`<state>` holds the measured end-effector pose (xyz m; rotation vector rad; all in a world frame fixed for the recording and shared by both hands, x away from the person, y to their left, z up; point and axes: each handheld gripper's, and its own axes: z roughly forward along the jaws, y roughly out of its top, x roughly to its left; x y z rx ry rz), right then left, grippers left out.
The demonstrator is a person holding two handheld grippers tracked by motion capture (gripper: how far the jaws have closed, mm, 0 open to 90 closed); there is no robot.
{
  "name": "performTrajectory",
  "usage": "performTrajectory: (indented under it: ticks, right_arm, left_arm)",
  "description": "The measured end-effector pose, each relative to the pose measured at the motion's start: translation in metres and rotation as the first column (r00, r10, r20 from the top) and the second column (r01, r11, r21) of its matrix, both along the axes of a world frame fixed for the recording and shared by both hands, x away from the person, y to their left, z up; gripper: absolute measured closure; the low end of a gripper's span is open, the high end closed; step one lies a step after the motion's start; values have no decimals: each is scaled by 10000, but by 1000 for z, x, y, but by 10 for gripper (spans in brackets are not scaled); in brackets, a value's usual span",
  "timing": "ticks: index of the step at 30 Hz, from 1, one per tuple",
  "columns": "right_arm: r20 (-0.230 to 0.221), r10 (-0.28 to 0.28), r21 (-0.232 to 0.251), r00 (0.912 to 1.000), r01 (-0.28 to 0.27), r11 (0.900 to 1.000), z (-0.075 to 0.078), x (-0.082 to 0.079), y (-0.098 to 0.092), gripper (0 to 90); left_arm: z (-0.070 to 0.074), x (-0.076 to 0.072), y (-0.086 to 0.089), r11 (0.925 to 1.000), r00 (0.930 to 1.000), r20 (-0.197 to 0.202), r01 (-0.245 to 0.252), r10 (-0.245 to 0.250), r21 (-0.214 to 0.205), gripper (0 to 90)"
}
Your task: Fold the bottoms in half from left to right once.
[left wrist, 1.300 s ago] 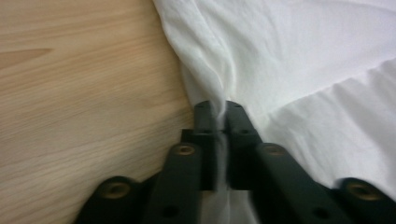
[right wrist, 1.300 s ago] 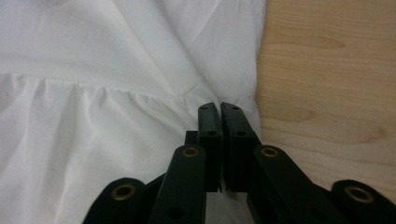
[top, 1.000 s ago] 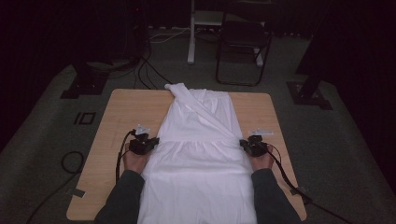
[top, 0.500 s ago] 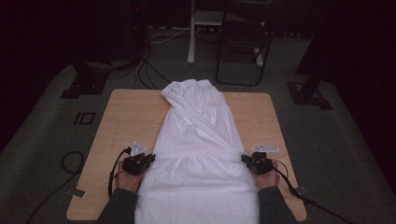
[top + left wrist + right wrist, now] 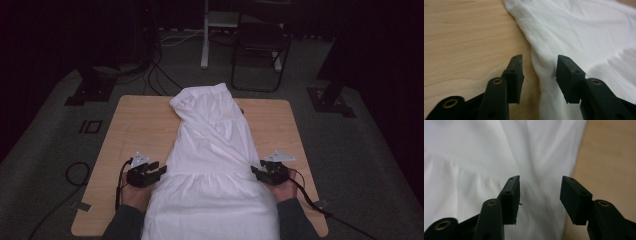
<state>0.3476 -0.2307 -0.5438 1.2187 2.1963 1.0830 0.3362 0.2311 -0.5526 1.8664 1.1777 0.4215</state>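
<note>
Wooden table (image 5: 140,125) at frame centre in the high view, on grey carpet (image 5: 45,140). White dress (image 5: 212,170) laid lengthwise down the table's middle: narrow top end toward 12 o'clock, wide skirt toward 6 o'clock and over the near edge between the person's sleeves. Upper part folded diagonally; gathered seam across the width at gripper level. Folding chair (image 5: 260,47) past the table at 12 to 1 o'clock.

Left gripper (image 5: 159,170) at 9 o'clock of the dress, at its left edge, jaws pointing toward 3 o'clock. In the left gripper view (image 5: 539,75): jaws released and spread, just opened. Dress edge lying in the gap between them, one jaw over bare wood, the other over cloth, no pad pressing on the fabric.

Right gripper (image 5: 256,172) at 3 o'clock of the dress, at its right edge, jaws pointing toward 9 o'clock. In the right gripper view (image 5: 540,197): jaws likewise released, just opened. Cloth beneath and between them, not pinched; bare wood at the view's 3 o'clock.

Black cable (image 5: 320,207) trailing from the right gripper toward 5 o'clock.
</note>
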Motion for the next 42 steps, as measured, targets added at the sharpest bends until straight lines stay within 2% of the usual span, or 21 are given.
performTrajectory:
  ticks: [4, 5, 12, 14, 15, 16, 17, 18, 19, 20, 21, 22, 23, 25, 28, 30, 31, 32, 33, 36, 42]
  right_arm:
    - [53, 699, 131, 9975, -700, 9975, 8, 27, 27, 468]
    - [40, 1023, -185, 9947, -1022, 9946, 8, 42, 45, 459]
    - [-126, 1174, -364, 9930, -1178, 9924, 4, 64, 72, 453]
    - [-170, 1110, -396, 9937, -1116, 9930, 2, 69, 76, 453]
    - [-195, 1088, -309, 9939, -1094, 9935, 0, 74, 79, 453]
    - [-195, 1088, -309, 9939, -1094, 9935, 0, 74, 79, 453]
    - [-293, 1103, -220, 9935, -1110, 9936, -3, 79, 82, 475]
    - [-293, 1103, -220, 9935, -1110, 9936, -3, 79, 82, 475]
    - [-361, 971, -529, 9946, -989, 9937, -5, 82, 82, 706]
    - [-361, 971, -529, 9946, -989, 9937, -5, 82, 82, 706]
    - [-74, 535, -521, 9985, -538, 9972, -1, 84, 76, 866]
    - [-74, 535, -521, 9985, -538, 9972, -1, 84, 76, 866]
    - [393, -48, 432, 9992, 31, 9991, 13, 83, 56, 886]
    - [732, -707, 584, 9948, 665, 9961, 24, 82, 39, 890]
    - [578, -1034, 735, 9930, 990, 9924, 26, 85, 22, 890]
    - [84, -1094, 545, 9940, 1088, 9926, 12, 90, 13, 886]
    - [-94, -1069, 367, 9942, 1072, 9936, 5, 92, 14, 884]
    - [-94, -1069, 367, 9942, 1072, 9936, 5, 92, 14, 884]
    - [-208, -1062, 217, 9941, 1067, 9941, -2, 93, 15, 878]
    - [-687, -1191, 265, 9905, 1212, 9923, -19, 98, 15, 865]
    - [-788, -1206, 423, 9896, 1242, 9914, -19, 100, 13, 855]
  left_arm:
    - [-4, 4, -1, 10000, 9999, -109, 25, -25, -47, 547]
    - [0, 5, -6, 9998, 9999, -67, 98, -97, 192, 544]
    - [16, 22, -21, 9993, 9994, 297, 155, -166, 352, 521]
    - [19, 34, -27, 9980, 9997, 230, 60, -75, 637, 493]
    - [19, 49, -32, 9974, 9998, -210, 82, -67, 719, 479]
    - [19, 49, -32, 9974, 9998, -210, 82, -67, 719, 461]
    - [15, 61, -38, 9948, 9984, -566, 30, 28, 1014, 457]
    - [15, 61, -38, 9948, 9984, -566, 30, 28, 1014, 458]
    - [10, 68, -42, 9928, 9965, -841, 108, -8, 1190, 466]
    - [10, 68, -42, 9928, 9965, -841, 108, -8, 1190, 515]
    - [8, 71, -45, 9912, 9938, -1087, 369, -231, 1272, 618]
    - [8, 71, -45, 9912, 9938, -1087, 369, -231, 1272, 749]
    - [8, 68, -45, 9906, 9960, -843, 398, -289, 1311, 870]
    - [9, 66, -45, 9911, 9962, -806, 439, -339, 1256, 900]
    - [13, 60, -44, 9919, 9974, -540, 528, -468, 1156, 898]
    - [14, 59, -47, 9912, 9979, -447, 527, -476, 1217, 867]
    - [16, 62, -50, 9877, 9990, -352, 331, -280, 1528, 800]
    - [16, 62, -50, 9877, 9990, -352, 331, -280, 1528, 682]
    - [17, 66, -51, 9900, 9989, -417, 290, -234, 1379, 682]
    - [23, 77, -55, 9925, 9998, -174, 31, -10, 1222, 477]
    - [14, 108, -78, 9890, 9980, -626, 84, 9, 1478, 424]
